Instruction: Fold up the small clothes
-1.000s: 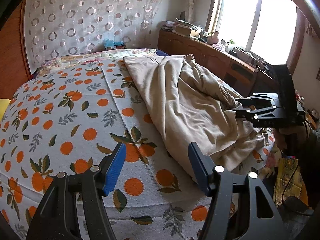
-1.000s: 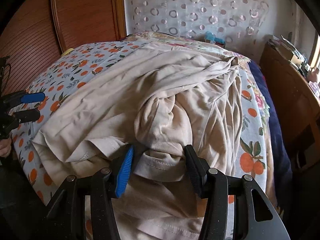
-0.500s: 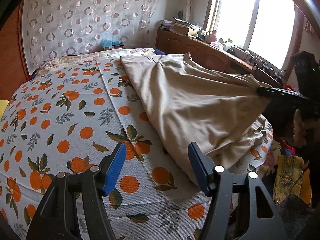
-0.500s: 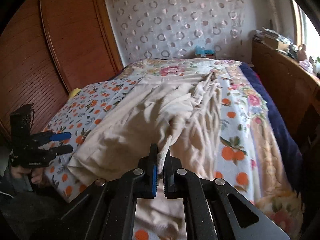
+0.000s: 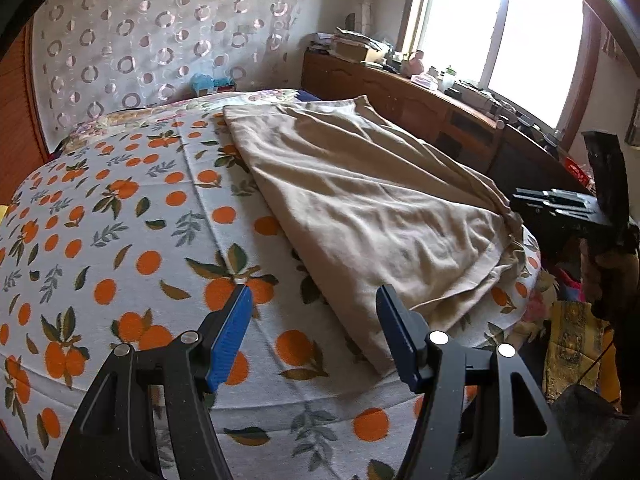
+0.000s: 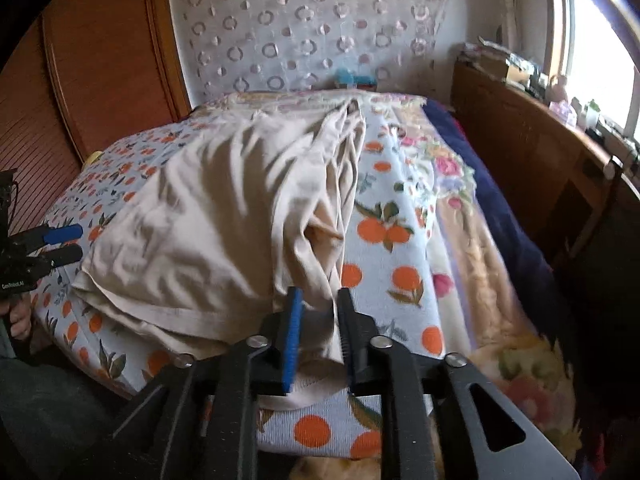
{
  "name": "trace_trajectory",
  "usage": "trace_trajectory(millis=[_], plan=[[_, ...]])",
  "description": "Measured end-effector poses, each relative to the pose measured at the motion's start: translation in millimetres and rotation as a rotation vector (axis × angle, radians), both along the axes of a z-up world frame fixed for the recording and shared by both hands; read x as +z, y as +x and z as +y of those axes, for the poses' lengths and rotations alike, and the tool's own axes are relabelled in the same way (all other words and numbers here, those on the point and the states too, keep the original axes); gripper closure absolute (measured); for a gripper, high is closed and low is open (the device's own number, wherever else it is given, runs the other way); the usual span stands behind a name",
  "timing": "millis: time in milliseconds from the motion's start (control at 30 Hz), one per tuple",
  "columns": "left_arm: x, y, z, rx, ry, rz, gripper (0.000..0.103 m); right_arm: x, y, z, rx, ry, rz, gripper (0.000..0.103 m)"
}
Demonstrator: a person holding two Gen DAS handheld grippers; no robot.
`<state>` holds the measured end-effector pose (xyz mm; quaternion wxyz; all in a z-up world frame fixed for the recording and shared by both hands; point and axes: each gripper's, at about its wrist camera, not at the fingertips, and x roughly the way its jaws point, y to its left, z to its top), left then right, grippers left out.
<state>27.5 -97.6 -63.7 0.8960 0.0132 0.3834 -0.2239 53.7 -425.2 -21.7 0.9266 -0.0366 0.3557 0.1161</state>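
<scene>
A beige garment (image 5: 360,200) lies spread along the right half of the bed, its near corner at the bed's front edge. It also shows in the right wrist view (image 6: 224,216), creased and bunched along its right side. My left gripper (image 5: 312,332) is open and empty, above the orange-print sheet just left of the garment's near corner. My right gripper (image 6: 318,332) has its jaws slightly apart with a fold of the garment's edge between them. In the left wrist view the right gripper (image 5: 560,208) sits at the garment's far right corner.
The bed carries an orange-print sheet (image 5: 120,220) and a floral blanket (image 6: 460,240) on the right side. A wooden sideboard (image 5: 420,104) with clutter runs under the window. A wooden wardrobe (image 6: 100,80) stands on the left. A curtain (image 5: 160,40) hangs behind the bed.
My right gripper closed on the garment's bunched edge and pulled it back and right, flattening the heap; its jaws have now parted a little. My left gripper stayed open and hardly moved.
</scene>
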Motion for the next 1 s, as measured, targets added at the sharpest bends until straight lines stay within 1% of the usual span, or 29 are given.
trace_trajectory(millis=[33,133,167,233,267,300,333,367,433,500,567,600,633,667,733,867,933,1000], plan=[[0,-1,-2,-0.006,-0.002,-0.004,0.038,1,0,1,0.000,-0.003,-0.006,0.061],[-2,-5,-9,-0.032,0.006,-0.002,0.039,-2,6,7,0.026,0.003,-0.006,0.060],[-2,-4,-10,-0.042,0.005,0.003,0.043,-6,4,10,0.036,0.008,0.004,0.060],[-4,-5,-13,-0.057,0.009,0.014,0.047,-16,14,15,0.064,0.022,0.027,0.060],[-5,-5,-15,-0.063,0.010,0.018,0.052,-16,16,14,0.074,0.021,0.036,0.061],[-6,-6,-17,-0.072,0.012,0.025,0.054,-18,16,16,0.086,0.014,0.040,0.076],[-7,-6,-19,-0.083,0.015,0.033,0.060,-18,15,17,0.101,0.012,0.043,0.094],[-8,-7,-21,-0.091,0.018,0.038,0.065,-18,14,17,0.114,0.012,0.043,0.096],[-10,-9,-24,-0.112,0.012,0.054,0.071,-10,7,15,0.130,0.025,0.004,0.099],[-11,-13,-27,-0.121,0.031,0.052,0.074,-3,3,9,0.116,0.048,-0.014,0.100],[-10,-16,-27,-0.132,0.030,0.060,0.084,5,-1,1,0.095,0.070,-0.036,0.100],[-10,-17,-27,-0.138,0.028,0.064,0.087,7,-2,-2,0.084,0.080,-0.038,0.100],[-9,-19,-27,-0.146,0.027,0.066,0.093,9,-4,-6,0.076,0.087,-0.039,0.100],[-9,-21,-27,-0.151,0.028,0.068,0.097,10,-5,-8,0.067,0.091,-0.035,0.100],[-6,-28,-25,-0.164,0.032,0.059,0.099,9,-9,-11,0.062,0.091,-0.011,0.100],[4,-37,-14,-0.168,-0.005,0.050,0.099,4,-19,-9,0.068,0.057,0.054,0.100],[5,-37,-10,-0.157,-0.012,0.051,0.100,-1,-22,-7,0.070,0.028,0.068,0.100],[5,-35,-7,-0.149,-0.018,0.053,0.100,-2,-19,-2,0.062,0.010,0.064,0.100]])
